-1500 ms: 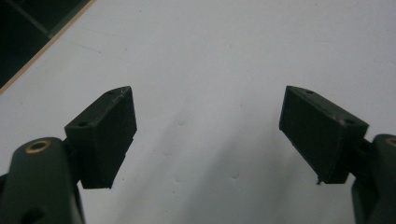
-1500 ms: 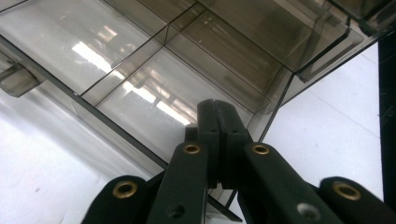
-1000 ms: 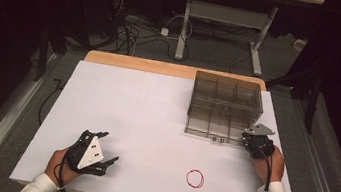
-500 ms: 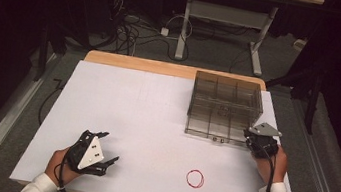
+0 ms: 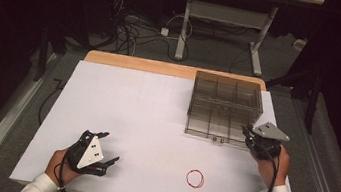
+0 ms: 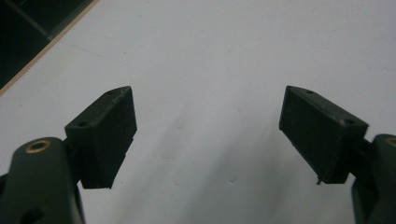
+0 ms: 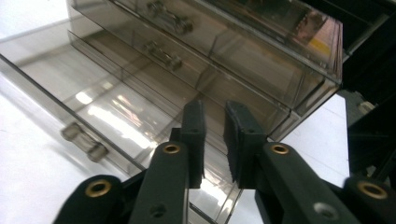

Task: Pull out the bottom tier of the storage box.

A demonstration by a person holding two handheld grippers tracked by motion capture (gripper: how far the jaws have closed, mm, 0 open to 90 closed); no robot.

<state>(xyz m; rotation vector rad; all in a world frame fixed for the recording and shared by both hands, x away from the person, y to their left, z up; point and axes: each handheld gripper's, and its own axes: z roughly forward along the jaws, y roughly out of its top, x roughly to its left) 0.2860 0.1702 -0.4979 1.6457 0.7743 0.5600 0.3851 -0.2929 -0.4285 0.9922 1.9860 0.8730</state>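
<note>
In the high view, the right gripper (image 5: 253,136) hovers at the near right corner of the clear drawer box (image 5: 225,106) on the white table (image 5: 146,113), while the left gripper (image 5: 100,149) rests near the front left, well apart from a red rubber band (image 5: 195,179). In the left gripper view, its 2 jaws are spread wide over bare table. In the right gripper view, the 2 jaws have just been opening to a narrow gap with nothing pinched, above the pulled-out bottom drawer (image 7: 88,112).

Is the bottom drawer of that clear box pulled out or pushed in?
Pulled out. In the right gripper view the bottom drawer juts forward of the drawers above it, handle toward the table.

Left gripper (image 5: 100,152) low, jaws wide, right gripper (image 5: 252,138) raised, jaws just parting
</note>
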